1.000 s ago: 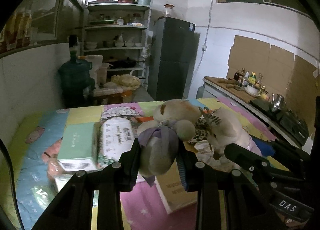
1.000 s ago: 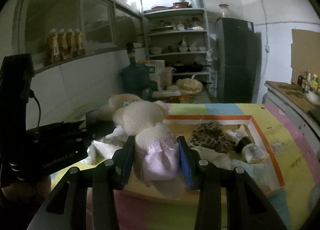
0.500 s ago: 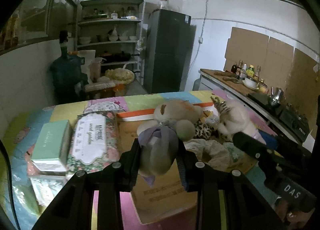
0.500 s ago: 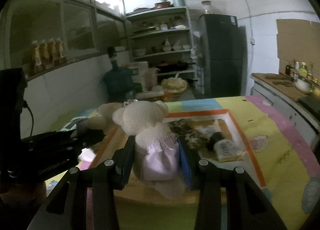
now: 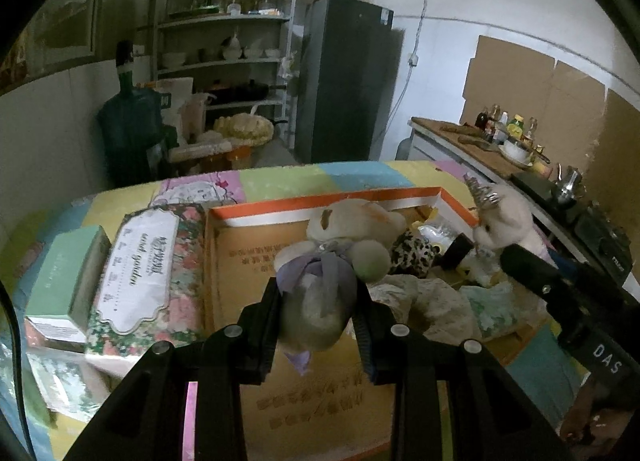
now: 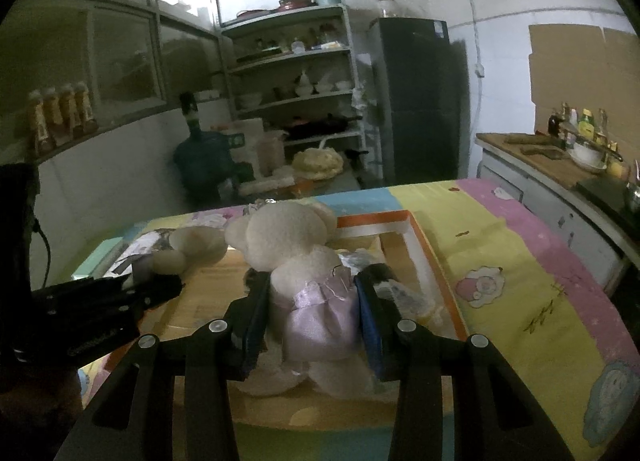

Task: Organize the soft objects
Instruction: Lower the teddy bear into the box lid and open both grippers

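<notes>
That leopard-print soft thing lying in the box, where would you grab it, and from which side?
Probably by its rounded top, coming down from above. The leopard-print soft thing lies low in the orange-rimmed box, hemmed in by crumpled cloth and a dark bottle, so its sides look crowded. Both grippers are busy: the left gripper holds a grey plush, the right gripper a white bear.

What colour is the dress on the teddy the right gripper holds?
Shiny pale purple, on the cream teddy; the dress shows best in the right wrist view.
</notes>
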`<state>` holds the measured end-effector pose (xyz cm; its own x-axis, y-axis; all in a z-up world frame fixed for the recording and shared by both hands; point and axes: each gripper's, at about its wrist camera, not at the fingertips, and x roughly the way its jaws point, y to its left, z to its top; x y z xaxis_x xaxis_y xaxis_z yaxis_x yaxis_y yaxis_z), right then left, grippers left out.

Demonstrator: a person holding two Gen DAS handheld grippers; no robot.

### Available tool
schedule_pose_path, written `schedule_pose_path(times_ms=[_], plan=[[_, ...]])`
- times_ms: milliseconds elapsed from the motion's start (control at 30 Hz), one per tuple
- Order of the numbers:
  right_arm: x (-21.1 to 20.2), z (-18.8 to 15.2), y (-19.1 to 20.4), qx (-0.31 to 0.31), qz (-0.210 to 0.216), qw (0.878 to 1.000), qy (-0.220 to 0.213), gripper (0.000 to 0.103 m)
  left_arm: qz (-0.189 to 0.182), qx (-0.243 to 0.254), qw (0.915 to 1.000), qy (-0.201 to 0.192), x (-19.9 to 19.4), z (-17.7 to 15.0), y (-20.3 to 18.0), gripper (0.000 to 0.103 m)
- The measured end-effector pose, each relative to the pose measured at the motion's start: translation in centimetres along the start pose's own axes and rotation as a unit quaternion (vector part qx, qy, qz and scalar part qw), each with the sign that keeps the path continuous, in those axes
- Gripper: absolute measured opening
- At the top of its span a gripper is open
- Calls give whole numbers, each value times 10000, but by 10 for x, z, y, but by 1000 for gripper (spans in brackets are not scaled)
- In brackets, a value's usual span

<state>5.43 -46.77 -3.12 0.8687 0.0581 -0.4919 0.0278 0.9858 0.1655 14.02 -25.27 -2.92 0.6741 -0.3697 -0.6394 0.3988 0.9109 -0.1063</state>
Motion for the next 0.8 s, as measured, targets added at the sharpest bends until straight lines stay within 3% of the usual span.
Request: schedule_pose_path(times_ms=[800], plan=[[35,1,-22,75,-78,9993,371,43,122,-198,9989,417,37,4,-6,34]])
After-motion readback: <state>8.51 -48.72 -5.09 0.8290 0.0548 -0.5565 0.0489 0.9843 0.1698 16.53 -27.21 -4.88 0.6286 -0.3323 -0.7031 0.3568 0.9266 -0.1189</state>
